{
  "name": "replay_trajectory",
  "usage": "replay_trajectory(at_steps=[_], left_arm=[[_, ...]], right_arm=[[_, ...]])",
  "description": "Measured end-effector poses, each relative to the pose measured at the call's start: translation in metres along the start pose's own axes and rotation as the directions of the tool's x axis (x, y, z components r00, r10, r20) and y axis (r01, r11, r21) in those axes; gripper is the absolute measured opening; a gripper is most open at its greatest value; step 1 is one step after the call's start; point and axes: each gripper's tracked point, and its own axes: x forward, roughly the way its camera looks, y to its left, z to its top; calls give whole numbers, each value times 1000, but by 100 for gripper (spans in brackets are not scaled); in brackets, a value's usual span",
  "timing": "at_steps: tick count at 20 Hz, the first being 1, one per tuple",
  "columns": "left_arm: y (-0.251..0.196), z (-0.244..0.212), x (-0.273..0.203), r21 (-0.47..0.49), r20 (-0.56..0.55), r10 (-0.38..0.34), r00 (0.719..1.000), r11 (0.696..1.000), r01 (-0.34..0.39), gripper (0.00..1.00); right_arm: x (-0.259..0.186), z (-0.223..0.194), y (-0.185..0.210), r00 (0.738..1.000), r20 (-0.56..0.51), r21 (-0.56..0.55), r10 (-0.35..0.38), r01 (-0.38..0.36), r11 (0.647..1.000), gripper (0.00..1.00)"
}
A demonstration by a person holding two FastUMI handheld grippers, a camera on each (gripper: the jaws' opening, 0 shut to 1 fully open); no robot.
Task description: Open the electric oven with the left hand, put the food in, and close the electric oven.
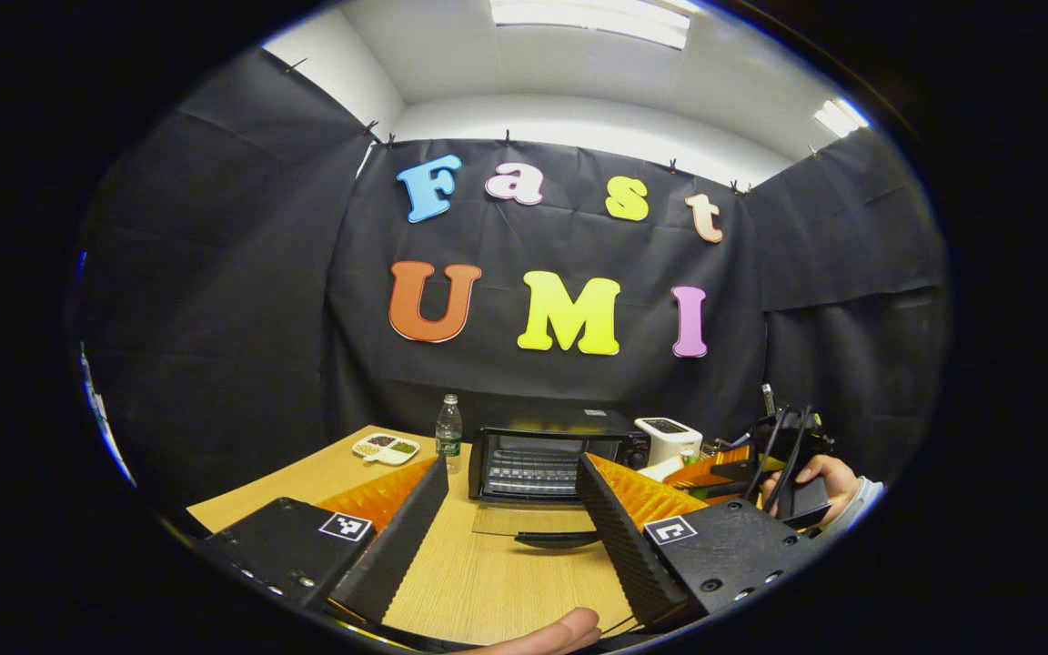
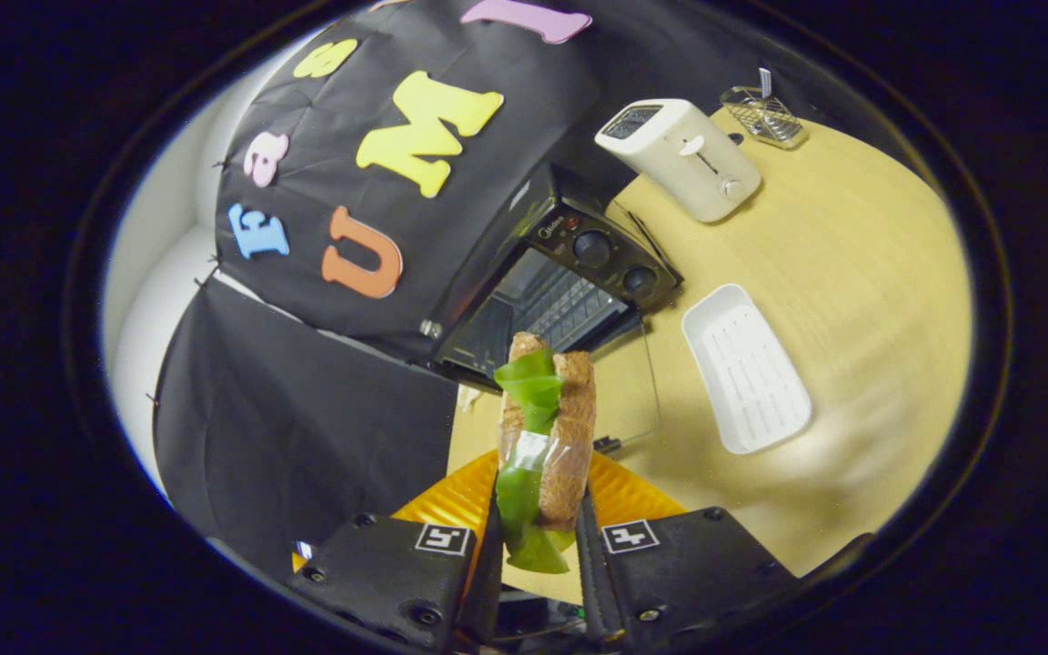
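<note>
1. In the left gripper view the electric oven (image 1: 560, 452) stood at centre frame, its glass door (image 1: 529, 520) dropped flat onto the table (image 1: 488, 582), with bare wood before it
2. The left gripper (image 1: 510, 523) was spread wide, holding nothing
3. In the right gripper view the right gripper (image 2: 538, 537) pinched the sandwich (image 2: 547, 437) upright at lower centre, short of the oven mouth; a white tray (image 2: 747, 382) lay to the right
</note>
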Motion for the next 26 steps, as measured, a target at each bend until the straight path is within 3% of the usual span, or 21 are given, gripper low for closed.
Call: replay_trajectory(at_steps=[1,6,12,15,17,18,19,20,22,23,24,26], left_arm=[[-1,-3,1,1,-7,-7,1000,1000,7,93],[-6,-14,14,-22,-37,-40,999,999,39,93],[-5,-41,33,7,-104,-56,993,998,57,93],[-3,-44,40,-5,-109,-57,992,998,57,93],[-2,-46,43,-35,-112,-61,992,998,58,93],[-2,-48,47,-49,-111,-70,991,997,65,93],[-2,-50,48,-61,-114,-75,991,996,68,93],[1,-53,50,-68,-120,-76,990,995,68,93],[8,-59,52,-81,-137,-67,988,995,57,93],[6,-63,52,-98,-146,-81,986,993,67,93],[4,-66,53,-119,-157,-95,983,990,76,93],[5,-70,54,-142,-170,-101,980,987,77,93]], right_arm=[[14,4,3,999,44,34,4,-6,999,39],[96,27,15,964,265,87,26,-51,995,39],[214,48,25,930,369,75,-3,-27,997,39],[253,66,26,893,449,55,-21,-4,998,39],[267,76,22,869,493,34,-42,29,999,39],[271,80,16,857,512,28,-61,54,998,30],[274,83,14,848,525,26,-70,66,997,30],[277,84,13,846,528,23,-73,72,997,40],[281,84,10,844,531,27,-79,77,997,41],[283,84,9,845,528,30,-84,80,996,34],[283,82,9,845,526,29,-90,87,996,44],[285,82,4,844,523,1,-118,138,990,48]])
